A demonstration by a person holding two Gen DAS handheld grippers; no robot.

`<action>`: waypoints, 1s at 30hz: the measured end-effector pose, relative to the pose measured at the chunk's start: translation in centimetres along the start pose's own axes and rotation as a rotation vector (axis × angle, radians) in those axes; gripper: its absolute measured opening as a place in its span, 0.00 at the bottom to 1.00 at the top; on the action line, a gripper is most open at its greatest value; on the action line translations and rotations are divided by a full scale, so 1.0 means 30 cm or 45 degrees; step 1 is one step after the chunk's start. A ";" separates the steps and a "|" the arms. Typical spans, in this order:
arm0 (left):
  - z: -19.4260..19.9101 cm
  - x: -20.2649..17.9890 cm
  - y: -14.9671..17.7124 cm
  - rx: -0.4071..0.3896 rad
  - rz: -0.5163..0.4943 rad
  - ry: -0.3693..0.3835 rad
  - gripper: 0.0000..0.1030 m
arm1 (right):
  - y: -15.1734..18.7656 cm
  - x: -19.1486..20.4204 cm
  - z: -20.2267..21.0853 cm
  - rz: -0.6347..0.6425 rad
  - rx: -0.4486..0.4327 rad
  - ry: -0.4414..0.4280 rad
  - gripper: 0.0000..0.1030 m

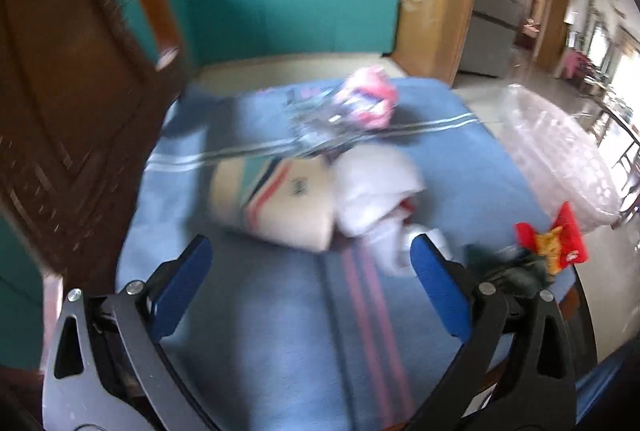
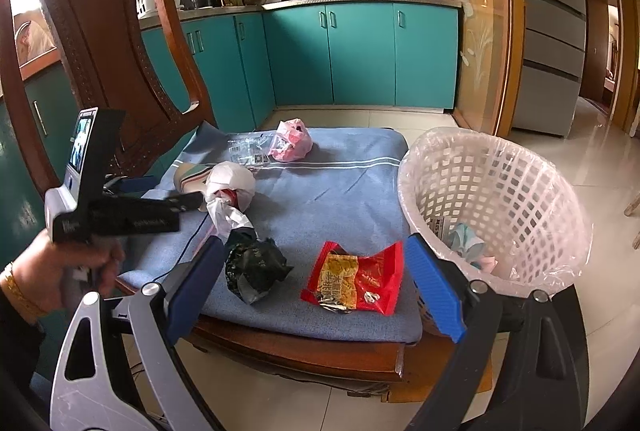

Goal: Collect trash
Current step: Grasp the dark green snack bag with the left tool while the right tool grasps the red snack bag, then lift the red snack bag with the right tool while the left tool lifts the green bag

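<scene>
Trash lies on a blue cushion (image 2: 328, 191) on a wooden chair. A paper cup (image 1: 272, 203) lies on its side against a white crumpled bag (image 1: 376, 187). Behind them are a pink bag (image 1: 368, 103) and clear plastic packaging (image 1: 312, 127). My left gripper (image 1: 312, 255) hovers open just short of the cup, nothing between its fingers; this view is blurred. In the right wrist view it shows beside the cup (image 2: 188, 179). My right gripper (image 2: 316, 267) stands open at the cushion's front edge, above a red snack wrapper (image 2: 356, 279) and a dark green wrapper (image 2: 256, 267).
A white lattice basket (image 2: 500, 187) with a clear liner stands on the floor right of the chair, some trash inside. The carved chair back (image 2: 100, 31) rises at the left. Teal cabinets (image 2: 360, 55) and tiled floor lie beyond. A hand (image 2: 80, 267) holds the left gripper.
</scene>
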State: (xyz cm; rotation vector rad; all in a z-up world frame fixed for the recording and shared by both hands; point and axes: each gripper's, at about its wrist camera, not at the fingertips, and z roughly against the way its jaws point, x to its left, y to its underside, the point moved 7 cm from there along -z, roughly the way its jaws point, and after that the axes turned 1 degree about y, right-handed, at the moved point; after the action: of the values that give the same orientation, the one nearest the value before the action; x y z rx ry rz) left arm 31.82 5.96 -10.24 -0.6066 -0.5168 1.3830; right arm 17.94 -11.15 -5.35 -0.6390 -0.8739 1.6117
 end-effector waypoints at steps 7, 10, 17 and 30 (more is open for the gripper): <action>0.028 -0.071 0.050 0.024 -0.045 0.068 0.96 | 0.001 -0.119 -0.055 0.014 0.101 0.081 0.87; 0.046 -0.181 0.078 0.045 -0.072 0.201 0.96 | 0.054 -0.158 -0.115 -0.097 0.226 0.022 0.87; 0.040 -0.351 0.123 0.064 -0.150 0.332 0.96 | 0.170 -0.144 -0.278 -0.249 0.446 -0.050 0.59; -0.033 -0.388 0.106 0.071 -0.008 0.413 0.56 | 0.026 -0.135 -0.135 -0.276 0.130 -0.119 0.12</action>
State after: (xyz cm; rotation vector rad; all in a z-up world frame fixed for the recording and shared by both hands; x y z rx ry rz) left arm 28.69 -5.43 -12.93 -0.7658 -0.2194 1.2576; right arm 21.58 -14.35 -8.51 -0.3859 -0.8910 1.4880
